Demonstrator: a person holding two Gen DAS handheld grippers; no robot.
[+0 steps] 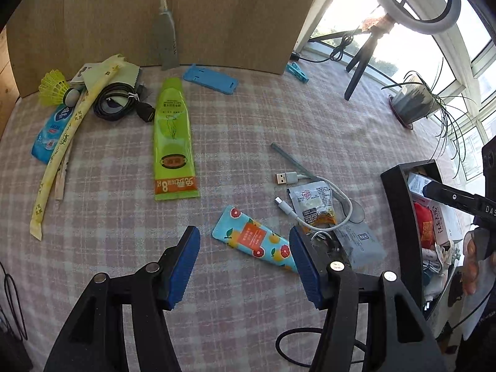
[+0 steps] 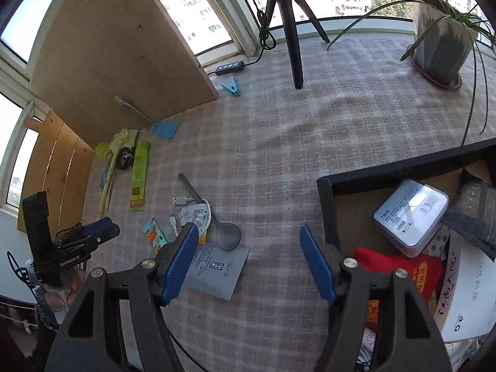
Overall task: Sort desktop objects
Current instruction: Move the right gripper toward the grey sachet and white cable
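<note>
Left gripper (image 1: pixel 245 262) is hanging over the checked tablecloth (image 1: pixel 248 130) with its blue pads (image 1: pixel 183 266) spread wide and nothing between them. The fruit-print tube (image 1: pixel 254 238) is lying flat just ahead of the gripper, its long axis running diagonally from upper left to lower right in the left wrist view; its lower end is passing behind the right-hand pad. The green sachet (image 1: pixel 173 139) is lying farther off, its long axis nearly straight away from the camera, printed end nearest. The white USB cable (image 1: pixel 310 198) is curving over a small snack packet (image 1: pixel 313 203), beside a grey flat pouch (image 1: pixel 361 241).

Right gripper (image 2: pixel 249 263) is likewise standing spread and empty, poised above bare cloth between the grey flat pouch (image 2: pixel 217 269) on its left and the black bin (image 2: pixel 328 210) on its right. The bin is holding a silver tin (image 2: pixel 410 214), a red pouch (image 2: pixel 400 266) and a white box (image 2: pixel 468 291). A metal spoon (image 2: pixel 217 226) is resting bowl-end toward the camera, handle pointing up and left, its bowl touching the pouch's far edge.
</note>
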